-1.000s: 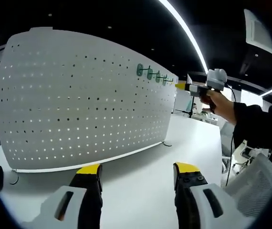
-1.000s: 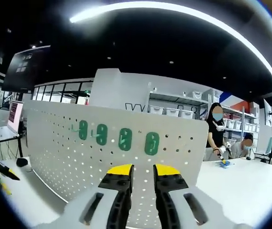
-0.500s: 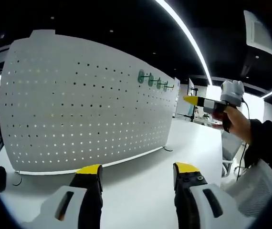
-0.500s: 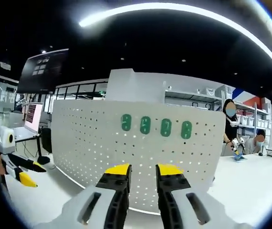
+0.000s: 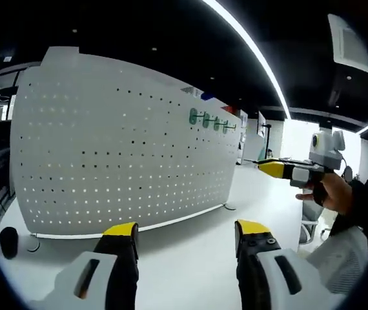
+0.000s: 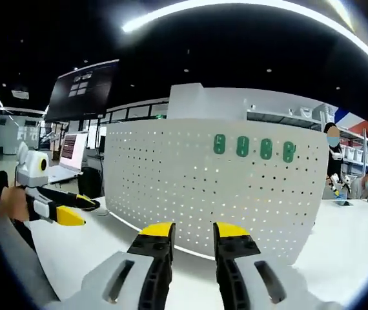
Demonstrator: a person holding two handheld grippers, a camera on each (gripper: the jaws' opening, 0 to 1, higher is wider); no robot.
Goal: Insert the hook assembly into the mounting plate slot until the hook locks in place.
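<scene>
Both grippers hang clear of the white pegboard (image 6: 223, 187), which stands upright on the white table (image 5: 190, 258). Four green hooks (image 6: 252, 146) sit in a row near its top edge. Left gripper (image 5: 185, 234) gapes wide, empty; right gripper (image 6: 194, 231) is parted narrowly, grasping nothing.

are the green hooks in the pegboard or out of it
In. Four green hooks sit in a row near the top edge of the white pegboard; whether they are locked cannot be told.

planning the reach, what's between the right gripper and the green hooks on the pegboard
In the right gripper view, only bare white table and open air separate the right gripper from the pegboard; the green hooks sit high on its face.
</scene>
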